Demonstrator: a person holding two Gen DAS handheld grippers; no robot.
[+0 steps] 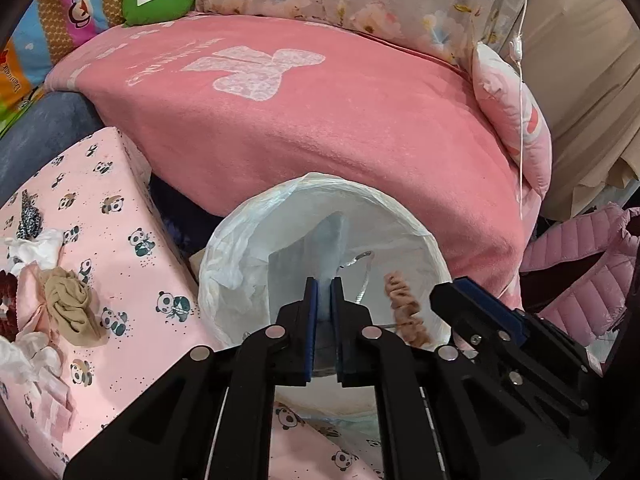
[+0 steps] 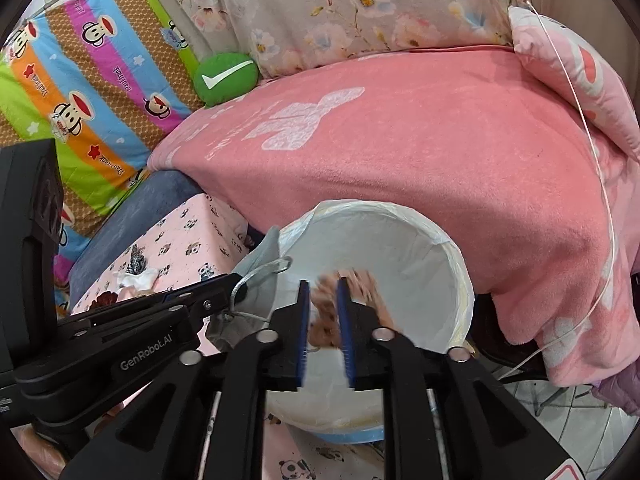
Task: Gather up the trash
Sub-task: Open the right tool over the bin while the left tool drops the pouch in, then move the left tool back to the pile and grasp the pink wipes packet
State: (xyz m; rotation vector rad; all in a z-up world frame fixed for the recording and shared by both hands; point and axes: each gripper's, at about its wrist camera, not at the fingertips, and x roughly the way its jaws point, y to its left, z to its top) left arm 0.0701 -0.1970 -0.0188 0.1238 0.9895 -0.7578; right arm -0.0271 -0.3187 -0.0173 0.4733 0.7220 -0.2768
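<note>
The pink blanket fills the back of the scene, draped over a bed. In front of it, lower left, lies a panda-print cloth over some boxy surface. Between the two stands the bin, lined with a white bag, its mouth open and facing both tools.

The left gripper hangs over the bin's mouth. Its jaws are nearly together and pinch a pale grey mask, which stands up between the pads with its ear loops dangling over the liner. The mask is above the bin, not yet in it.

The right gripper is beside it, also over the opening, with its jaws a narrow gap apart. A brown scrap, crinkled and blurred, sits at its tips above the liner. I cannot tell whether the pads press on it or it is already loose.

So I judge this round close to finished: two pieces have been carried to the bin, and both only need to fall in. What I can see of the liner looks bare, though the tools hide the bottom.

More is left on the panda cloth at the left edge: crumpled white tissues, a beige wad, more white scraps below them and a small speckled piece above. I would guess several more trips are needed, so the task looks nearer its start than its end.
</note>
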